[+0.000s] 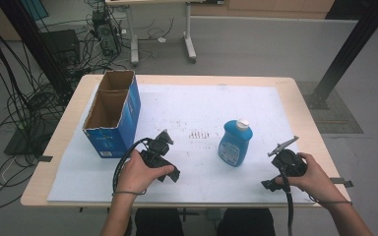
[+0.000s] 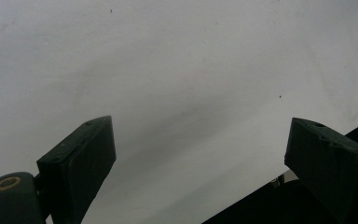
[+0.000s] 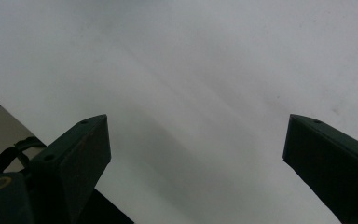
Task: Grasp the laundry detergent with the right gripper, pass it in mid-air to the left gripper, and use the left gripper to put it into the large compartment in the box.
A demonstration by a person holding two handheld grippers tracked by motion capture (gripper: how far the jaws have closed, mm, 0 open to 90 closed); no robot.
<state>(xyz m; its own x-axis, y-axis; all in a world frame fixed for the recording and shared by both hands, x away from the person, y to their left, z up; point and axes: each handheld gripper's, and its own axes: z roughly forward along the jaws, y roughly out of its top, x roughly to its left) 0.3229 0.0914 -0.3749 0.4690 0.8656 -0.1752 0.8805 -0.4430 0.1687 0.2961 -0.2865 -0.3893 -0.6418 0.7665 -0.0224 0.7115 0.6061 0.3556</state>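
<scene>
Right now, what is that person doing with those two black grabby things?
A person sits at a table and holds a two-jaw gripper in each hand. The left gripper and the right gripper both rest low over the white sheet, jaws wide open and gripping nothing. A blue bottle with a white cap lies on the sheet between them, nearer the right gripper. An open blue cardboard box stands at the left. Nothing has been picked up yet.

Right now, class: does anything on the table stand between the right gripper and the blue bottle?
Nothing visible does. The blue bottle stands on the white mat, just left of and beyond the right gripper, with bare mat between them. The right gripper's jaws stand wide apart. The cardboard box sits far off at the left.
</scene>
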